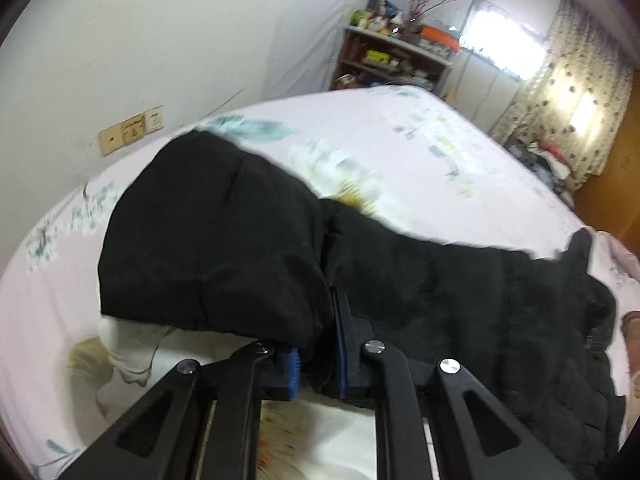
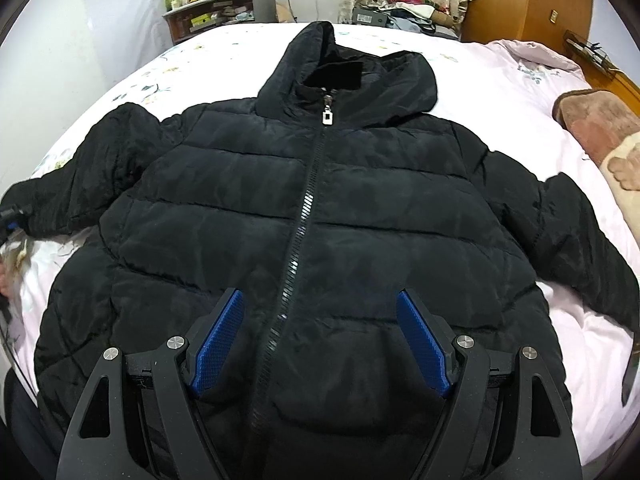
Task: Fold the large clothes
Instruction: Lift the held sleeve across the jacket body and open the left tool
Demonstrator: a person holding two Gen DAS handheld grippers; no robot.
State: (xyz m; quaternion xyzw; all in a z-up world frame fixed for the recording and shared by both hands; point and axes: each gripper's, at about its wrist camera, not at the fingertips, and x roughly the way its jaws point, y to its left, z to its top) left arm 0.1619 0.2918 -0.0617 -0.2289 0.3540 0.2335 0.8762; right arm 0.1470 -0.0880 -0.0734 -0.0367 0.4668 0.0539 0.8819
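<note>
Right now my left gripper (image 1: 316, 354) is clamped on the cuff of the black jacket (image 2: 312, 216)'s sleeve (image 1: 216, 240); blue pads pinch the fabric, sleeve bunched up toward 11 o'clock in the left wrist cam; my right gripper (image 2: 320, 340) hangs w/ fingers wide apart over the lower front, zipper (image 2: 298, 248) running btwn them; jacket lies face up, zipped, on the floral bed sheet (image 2: 500, 80), hood (image 2: 344, 64) at 12 o'clock.
</note>
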